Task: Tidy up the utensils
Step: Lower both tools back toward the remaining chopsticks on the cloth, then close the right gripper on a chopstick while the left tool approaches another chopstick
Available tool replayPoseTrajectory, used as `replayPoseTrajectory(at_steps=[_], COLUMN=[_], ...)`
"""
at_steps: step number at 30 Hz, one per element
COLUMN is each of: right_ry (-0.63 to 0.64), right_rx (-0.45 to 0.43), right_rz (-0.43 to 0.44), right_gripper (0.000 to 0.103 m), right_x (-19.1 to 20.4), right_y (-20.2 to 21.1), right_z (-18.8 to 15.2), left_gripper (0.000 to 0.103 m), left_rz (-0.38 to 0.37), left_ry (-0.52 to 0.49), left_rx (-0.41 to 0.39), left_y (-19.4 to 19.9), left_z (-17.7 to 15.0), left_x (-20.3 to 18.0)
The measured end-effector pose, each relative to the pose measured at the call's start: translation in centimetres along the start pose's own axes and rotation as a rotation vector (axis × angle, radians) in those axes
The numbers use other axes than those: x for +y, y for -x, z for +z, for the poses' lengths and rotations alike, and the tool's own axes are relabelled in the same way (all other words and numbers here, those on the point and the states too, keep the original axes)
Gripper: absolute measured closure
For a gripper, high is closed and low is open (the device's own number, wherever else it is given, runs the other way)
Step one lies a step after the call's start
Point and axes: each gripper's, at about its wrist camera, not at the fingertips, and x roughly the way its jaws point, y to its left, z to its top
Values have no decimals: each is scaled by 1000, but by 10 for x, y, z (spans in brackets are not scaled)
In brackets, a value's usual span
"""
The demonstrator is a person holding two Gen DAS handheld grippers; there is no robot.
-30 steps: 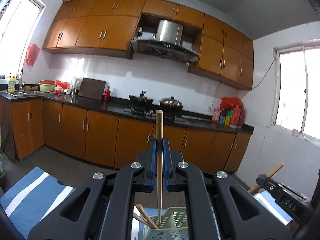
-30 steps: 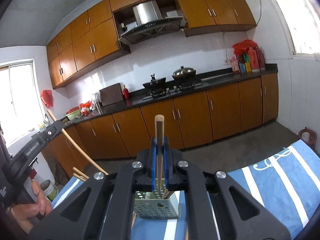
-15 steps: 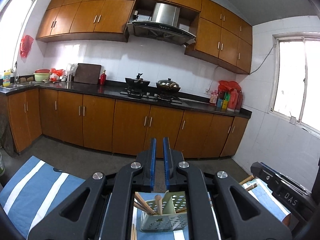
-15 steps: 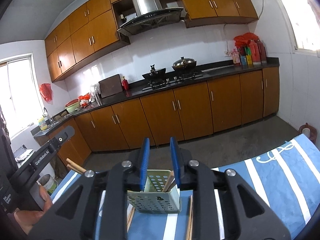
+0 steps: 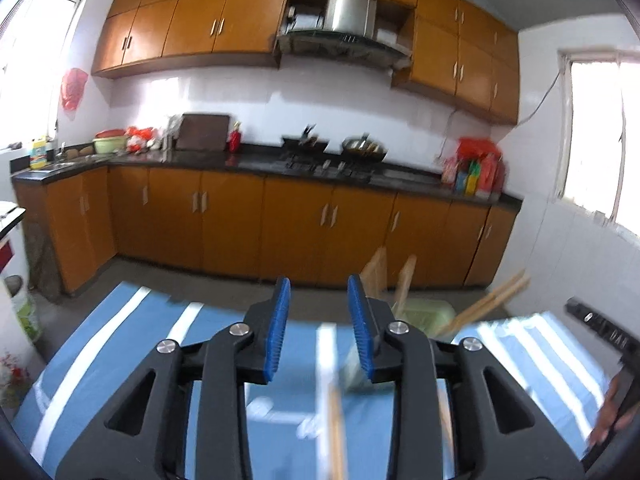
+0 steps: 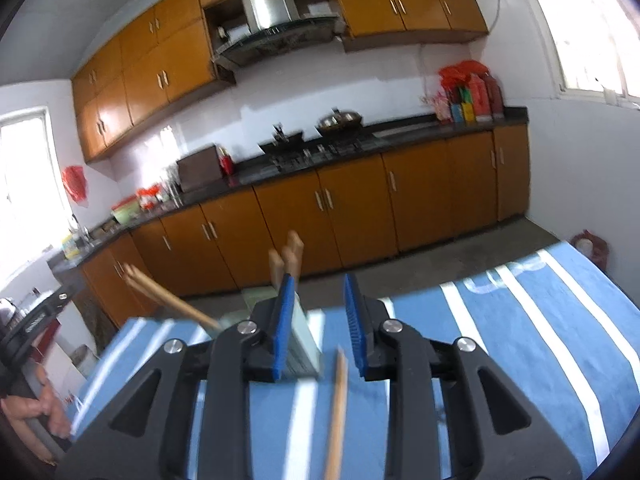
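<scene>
A pale green perforated utensil holder (image 5: 424, 312) stands on the blue striped cloth (image 5: 120, 344), with several wooden chopsticks (image 5: 378, 270) standing or leaning in it. My left gripper (image 5: 318, 284) is just left of the holder; its jaws are opening with nothing pressed between them. One loose chopstick (image 5: 335, 420) lies on the cloth below the gap. In the right wrist view the holder (image 6: 306, 344) sits partly behind the left finger of my right gripper (image 6: 319, 280), whose jaws are also opening and empty. A loose chopstick (image 6: 338, 396) lies on the cloth under it.
Beyond the table's far edge there is bare floor, then orange kitchen cabinets (image 5: 280, 224) under a dark counter. The other gripper and a hand (image 5: 610, 412) show at the right edge of the left view, and a hand (image 6: 40, 404) at the left edge of the right view.
Both grippers let go of the upright chopsticks they held, which now stand in the holder. Both have sunk toward the cloth and their jaws have widened.
</scene>
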Motion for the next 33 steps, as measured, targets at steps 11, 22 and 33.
replayPoseTrajectory(at_steps=[11, 22, 33], right_ry=[-38, 1, 44], right_rx=[393, 474, 480], right_rz=[-34, -43, -71], right_gripper=[79, 85, 90], right_x=[-12, -1, -3], right_y=[-64, -89, -93], right_z=[-133, -158, -161], left_gripper=[68, 68, 68], left_rz=[2, -34, -83], left_ry=[-27, -15, -12], left_rx=[376, 449, 487], left_y=[-38, -41, -47], left_z=[-113, -144, -154], left_x=[29, 27, 18])
